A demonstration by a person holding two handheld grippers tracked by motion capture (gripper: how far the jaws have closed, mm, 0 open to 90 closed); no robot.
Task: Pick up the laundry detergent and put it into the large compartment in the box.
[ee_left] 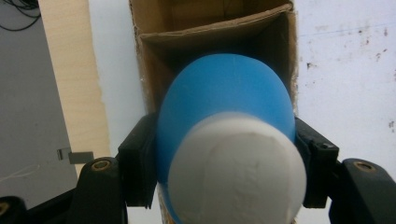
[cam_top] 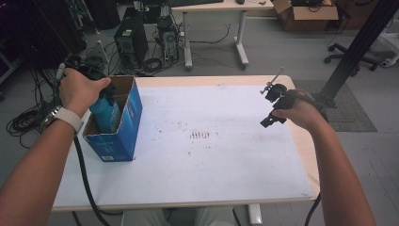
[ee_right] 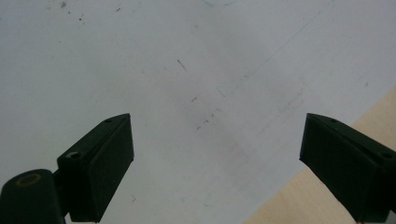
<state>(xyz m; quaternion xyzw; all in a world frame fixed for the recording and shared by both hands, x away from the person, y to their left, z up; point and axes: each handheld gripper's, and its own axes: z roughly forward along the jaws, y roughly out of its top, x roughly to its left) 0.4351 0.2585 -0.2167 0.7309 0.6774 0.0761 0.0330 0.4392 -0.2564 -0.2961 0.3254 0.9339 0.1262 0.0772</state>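
On the left, my left tool [ee_left: 224,154] is pinching the blue bottle [ee_left: 224,98] just under its white cap [ee_left: 236,170], the bottle's lower end already inside the open blue box [cam_top: 123,125] at the tabletop's [cam_top: 211,160] left edge. I judge I'm mid-insertion; next, sink it straight and let go. The box's print is too small to read, and my right tool [ee_right: 217,163] hangs spread and empty.
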